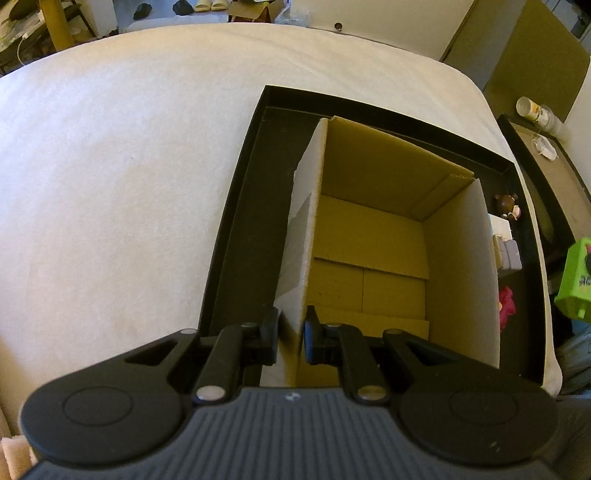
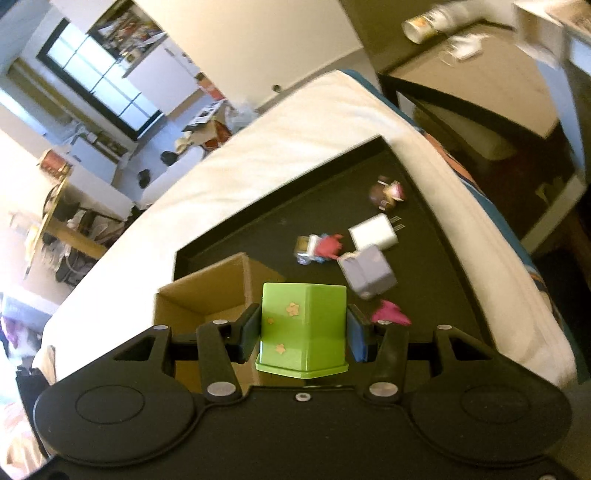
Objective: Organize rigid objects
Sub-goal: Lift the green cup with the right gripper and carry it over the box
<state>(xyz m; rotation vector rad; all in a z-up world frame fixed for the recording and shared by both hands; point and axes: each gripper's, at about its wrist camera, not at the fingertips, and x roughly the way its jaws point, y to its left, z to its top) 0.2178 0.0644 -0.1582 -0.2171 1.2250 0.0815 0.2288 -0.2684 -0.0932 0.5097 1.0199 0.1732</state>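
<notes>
Left tool (image 1: 291,334) nearly closed, pinched on the near left wall of the open cardboard box (image 1: 373,236), one finger outside and one inside the wall. Box standing upright right in front of that tool, nothing visible inside except the folded bottom flaps. Sitting in the black tray (image 1: 236,236), which spreads out ahead and to both sides of the tool on the white bed (image 1: 110,166). Off to the right past the box wall, a few small bits peeking out on the tray floor, too hidden to sort out from that view. Over on the right tool (image 2: 302,328): part open, fingers clamped on both sides of a green container (image 2: 303,328), held up above the tray with the box just ahead-left of it. Slightly blurry here, fyi. Just past the right finger, a pink scrap (image 2: 390,314) on the tray. A bit further ahead-right, a grey-purple cube (image 2: 367,273), then a small pink-and-blue toy (image 2: 319,248) and a white block (image 2: 373,232) just beside each other. Furthest out on the tray, a small brown figurine (image 2: 386,192). Beyond the bed edge to the right, a dark side table (image 2: 480,92) with a cup (image 2: 421,24) on it.
</notes>
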